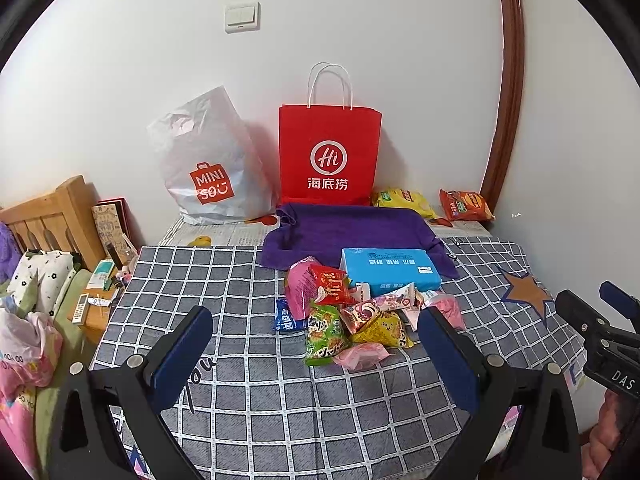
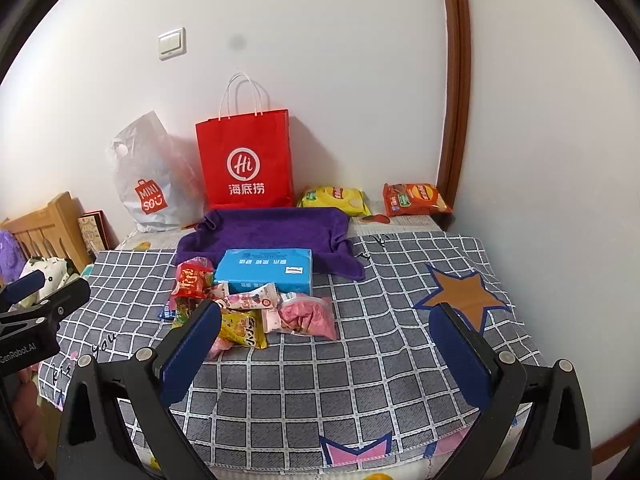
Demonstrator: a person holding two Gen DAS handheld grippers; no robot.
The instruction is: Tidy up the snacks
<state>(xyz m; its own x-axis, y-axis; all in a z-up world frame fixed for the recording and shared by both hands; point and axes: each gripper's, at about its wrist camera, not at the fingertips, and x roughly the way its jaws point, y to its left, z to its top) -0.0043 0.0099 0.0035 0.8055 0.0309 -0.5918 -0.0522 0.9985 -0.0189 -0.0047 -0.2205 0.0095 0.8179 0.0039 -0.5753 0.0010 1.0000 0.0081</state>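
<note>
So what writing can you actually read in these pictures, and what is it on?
"Hi" and "海底捞": red paper bag.
"MINISO": white plastic bag.
"you": checked cloth.
"DAS": right claw's body, seen from the left.
"GenRobot.AI": left claw's body, seen from the right.
Blue box, snack packets, chip bags: print too small or blurred.

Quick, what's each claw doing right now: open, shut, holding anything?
Left claw: open, holding nothing, above the checked cloth.
Right claw: open, holding nothing, short of the snack pile.
</note>
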